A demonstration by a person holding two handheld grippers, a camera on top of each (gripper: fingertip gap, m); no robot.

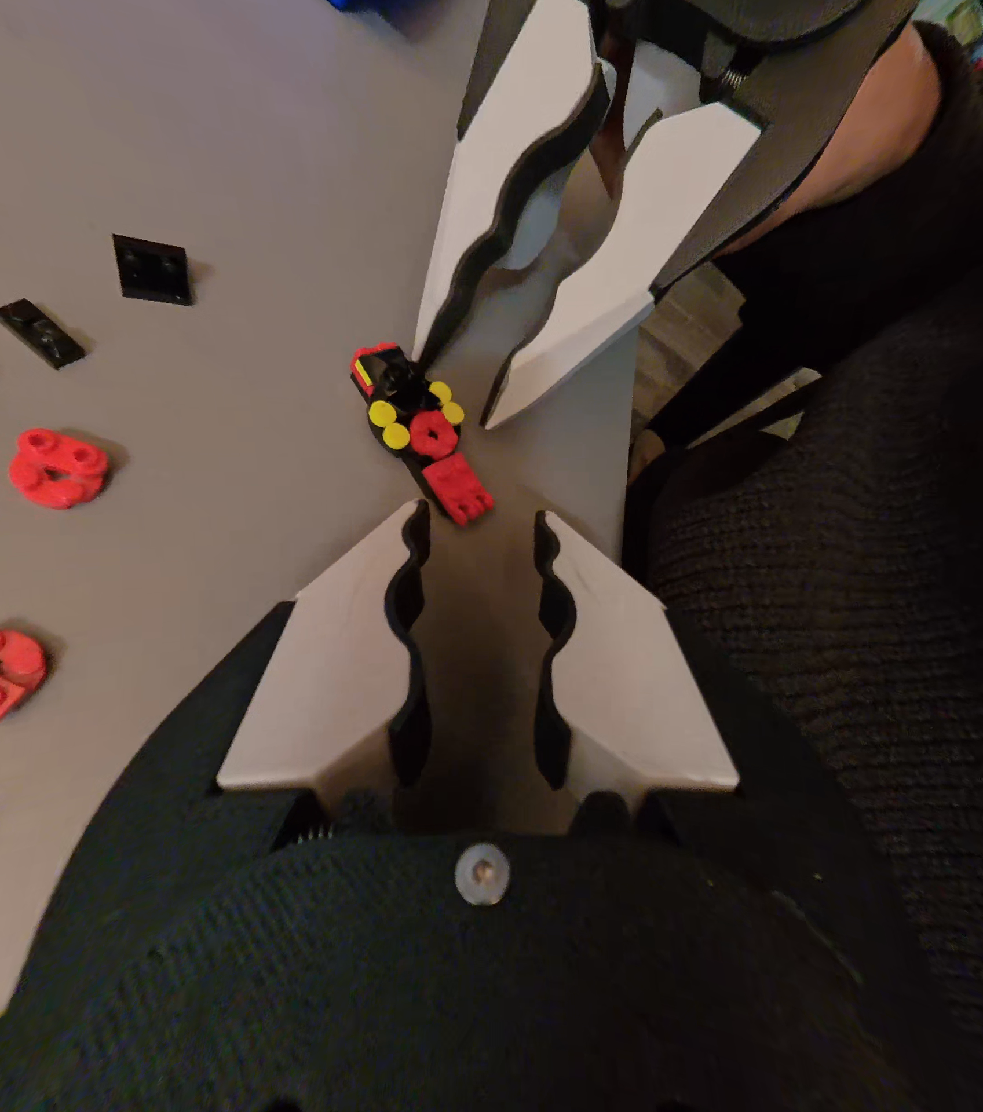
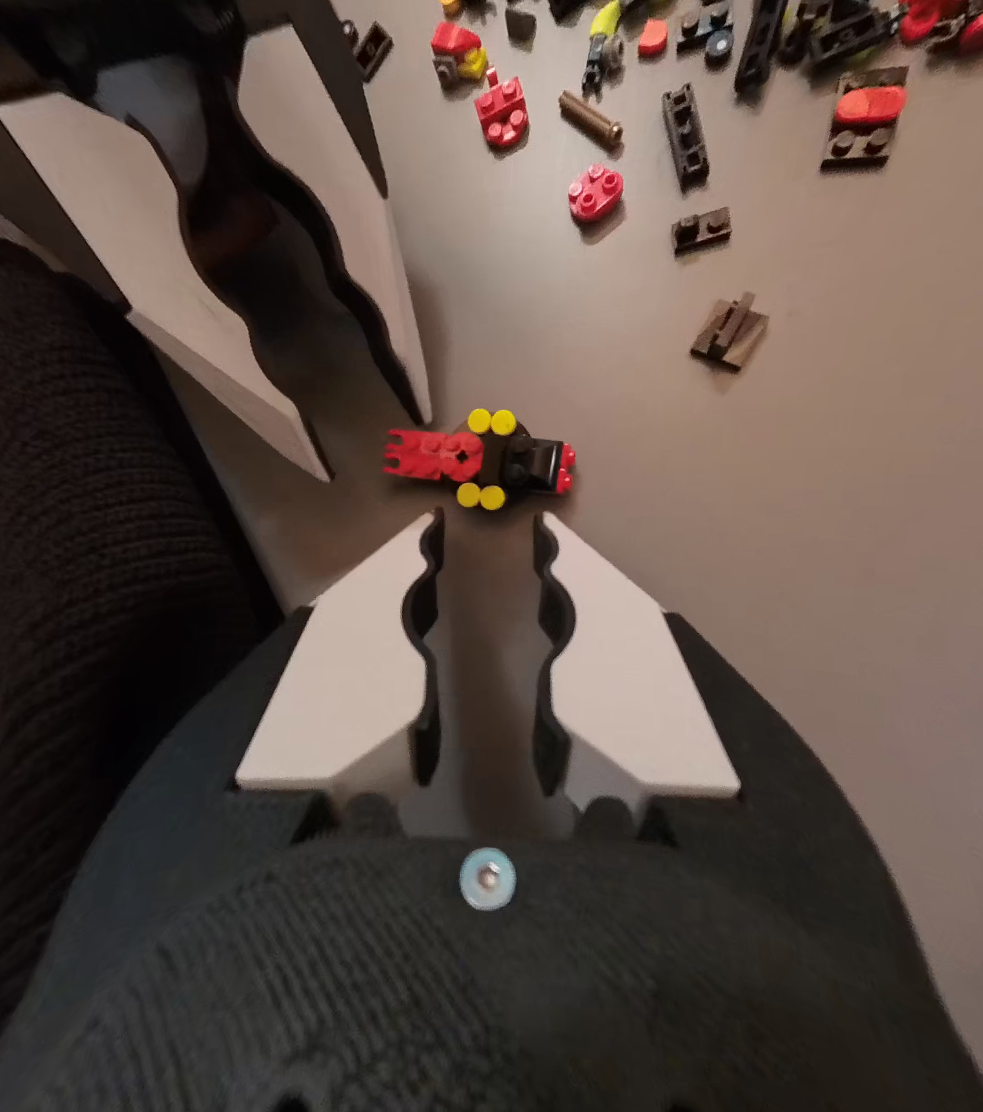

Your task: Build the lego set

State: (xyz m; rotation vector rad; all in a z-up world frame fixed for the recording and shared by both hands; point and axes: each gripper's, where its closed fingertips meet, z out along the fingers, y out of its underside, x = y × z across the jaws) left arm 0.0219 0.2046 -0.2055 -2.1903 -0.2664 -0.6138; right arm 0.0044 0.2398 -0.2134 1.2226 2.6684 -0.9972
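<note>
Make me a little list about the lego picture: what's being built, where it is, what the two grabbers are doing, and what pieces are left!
Build: small black, red and yellow lego model with four round yellow studs
Where: lying on the grey table, near its edge
Left gripper: fingers open, empty, tips just short of the model's red clip end
Right gripper: fingers open, empty, close to the model's side
Loose pieces: red rounded plate, black square plate, brown cylinder peg, more farther away
Holding anything: no
</note>
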